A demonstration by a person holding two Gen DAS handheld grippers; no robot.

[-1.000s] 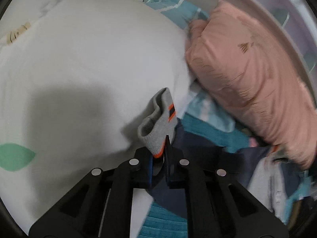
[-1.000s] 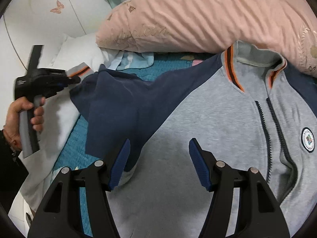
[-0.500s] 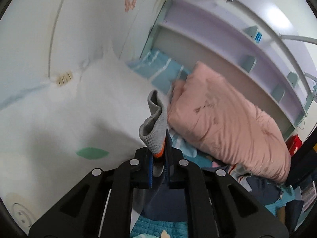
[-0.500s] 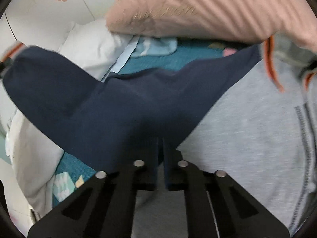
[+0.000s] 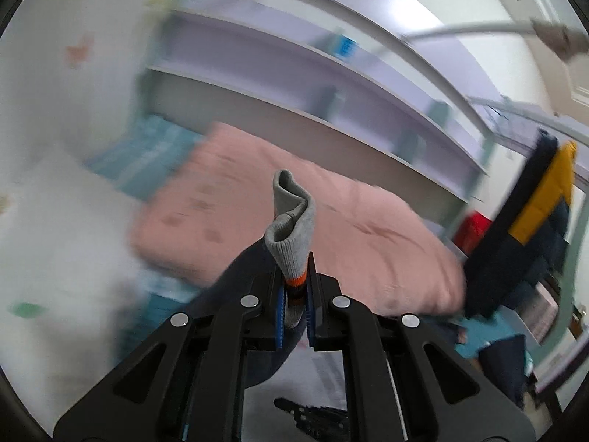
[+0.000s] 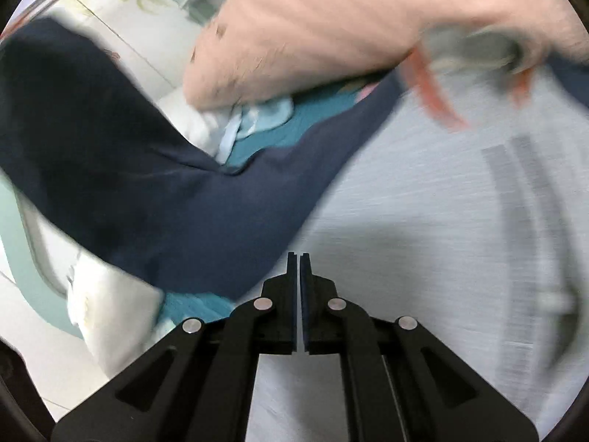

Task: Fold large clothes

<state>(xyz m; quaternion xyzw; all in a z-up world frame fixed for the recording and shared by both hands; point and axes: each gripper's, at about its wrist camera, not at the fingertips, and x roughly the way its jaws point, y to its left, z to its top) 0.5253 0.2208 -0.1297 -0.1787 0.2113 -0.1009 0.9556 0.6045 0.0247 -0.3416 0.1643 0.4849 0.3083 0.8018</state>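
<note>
Ribbed grey cuff (image 5: 291, 232), with its orange stripe, is sticking up from between the fingers of the left gripper (image 5: 293, 305), which is pinching it tightly; the navy sleeve (image 5: 250, 269) is trailing down below the jaws toward the bed. Beyond it, in the left wrist view, a pink quilt (image 5: 368, 228) is lying against lilac shelves (image 5: 331, 73), a white pillow (image 5: 66, 228) is sitting to the left, and a navy and yellow garment (image 5: 530, 228) is hanging at the right edge.

Seen from the right wrist, the right gripper (image 6: 298, 302) is showing its blue pads almost meeting, with only a thin slit between them; whether a fold of cloth is caught there I cannot tell. It is hovering over the jacket (image 6: 423, 239), whose grey body is spreading across the teal bedspread (image 6: 294, 125) with the zip and orange-trimmed collar blurred toward the right. The navy sleeve (image 6: 110, 154) is stretching up and away to the left.

Fleece-like knit of this kind is likely handling soft and limp, moderately heavy, sagging wherever unsupported and not slippery. The cuff seems a sound hold, being thick and elastic; the shoulder seam or hem would suit the other hand.
</note>
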